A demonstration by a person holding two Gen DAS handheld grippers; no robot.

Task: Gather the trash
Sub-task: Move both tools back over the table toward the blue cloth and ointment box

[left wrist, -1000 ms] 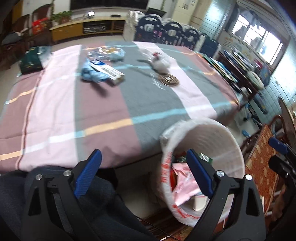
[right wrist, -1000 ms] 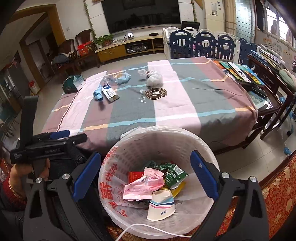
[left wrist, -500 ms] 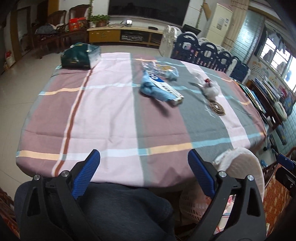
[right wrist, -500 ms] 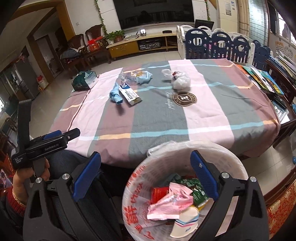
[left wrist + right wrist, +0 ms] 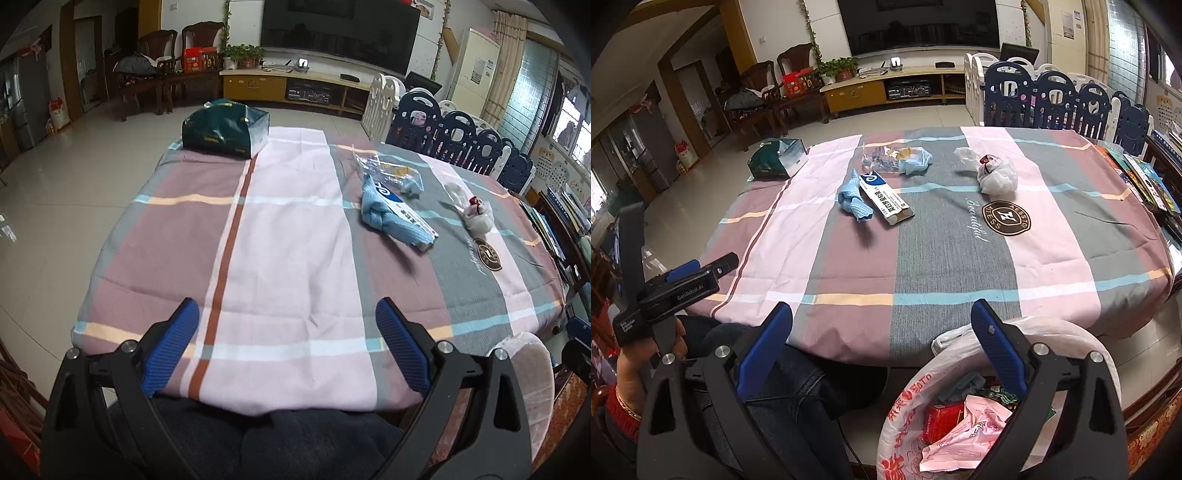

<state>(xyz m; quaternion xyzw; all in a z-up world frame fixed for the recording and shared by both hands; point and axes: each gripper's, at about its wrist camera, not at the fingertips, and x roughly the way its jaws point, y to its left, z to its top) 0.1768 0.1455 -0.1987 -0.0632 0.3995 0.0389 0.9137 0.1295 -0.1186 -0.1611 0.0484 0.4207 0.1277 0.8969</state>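
Note:
Trash lies on the far half of the striped tablecloth [image 5: 942, 254]: a blue cloth [image 5: 854, 201] beside a white and blue carton [image 5: 886, 201], a clear wrapper with blue paper [image 5: 901, 157], and a knotted white plastic bag [image 5: 995, 175]. The cloth [image 5: 384, 218] and the bag [image 5: 478, 216] also show in the left wrist view. A lined white bin [image 5: 979, 413] with wrappers stands at the table's near edge. My right gripper [image 5: 882, 347] is open and empty above the bin's left rim. My left gripper [image 5: 286, 343] is open and empty over the near table edge.
A dark green box [image 5: 225, 129] sits at the far left corner of the table. Books [image 5: 1145, 177] lie along the right edge. Blue and white child fencing [image 5: 1052, 99] stands behind the table. The person's dark-clothed legs [image 5: 258, 435] are under the near edge.
Both grippers have lifted and tilted up from the bin toward the table. The left one has swung left, so the bin is now at its right edge. Both stay open.

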